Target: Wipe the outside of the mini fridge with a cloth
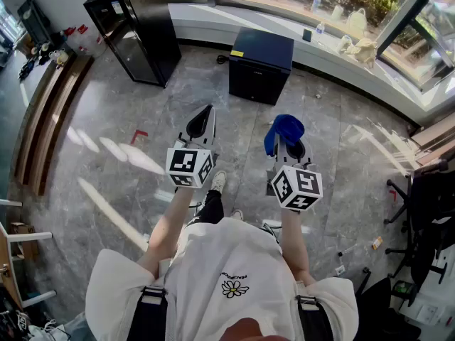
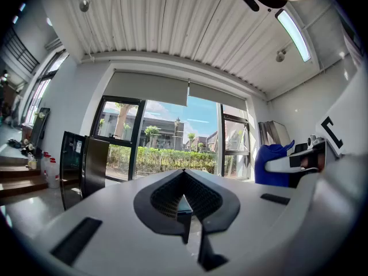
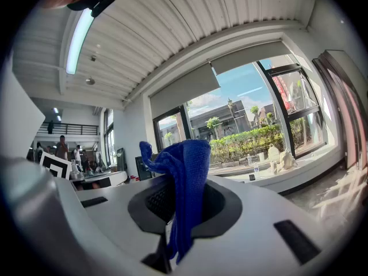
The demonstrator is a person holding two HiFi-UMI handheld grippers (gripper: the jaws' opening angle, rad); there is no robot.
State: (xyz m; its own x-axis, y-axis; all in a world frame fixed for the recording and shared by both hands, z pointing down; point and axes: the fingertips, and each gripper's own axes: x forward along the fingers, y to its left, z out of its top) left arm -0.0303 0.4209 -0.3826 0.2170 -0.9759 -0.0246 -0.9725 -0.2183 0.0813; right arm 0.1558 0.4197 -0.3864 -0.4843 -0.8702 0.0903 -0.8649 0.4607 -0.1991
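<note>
The mini fridge [image 1: 260,64] is a small black cube on the grey floor below the window ledge, well ahead of both grippers. My right gripper [image 1: 286,139] is shut on a blue cloth [image 1: 286,129]; in the right gripper view the cloth [image 3: 185,183] stands up out of the jaws and hides the tips of that gripper [image 3: 179,203]. My left gripper [image 1: 202,118] is held beside it at the same height. In the left gripper view, the left gripper [image 2: 184,180] has its black pads [image 2: 164,197] meeting at the tip with nothing between them.
A tall black glass-door fridge [image 1: 135,27] stands left of the mini fridge, also seen as the tall fridge [image 2: 83,165]. The curved window ledge [image 1: 334,55] carries bottles and bags. A black office chair [image 1: 426,204] stands at right, wooden steps [image 1: 50,112] at left.
</note>
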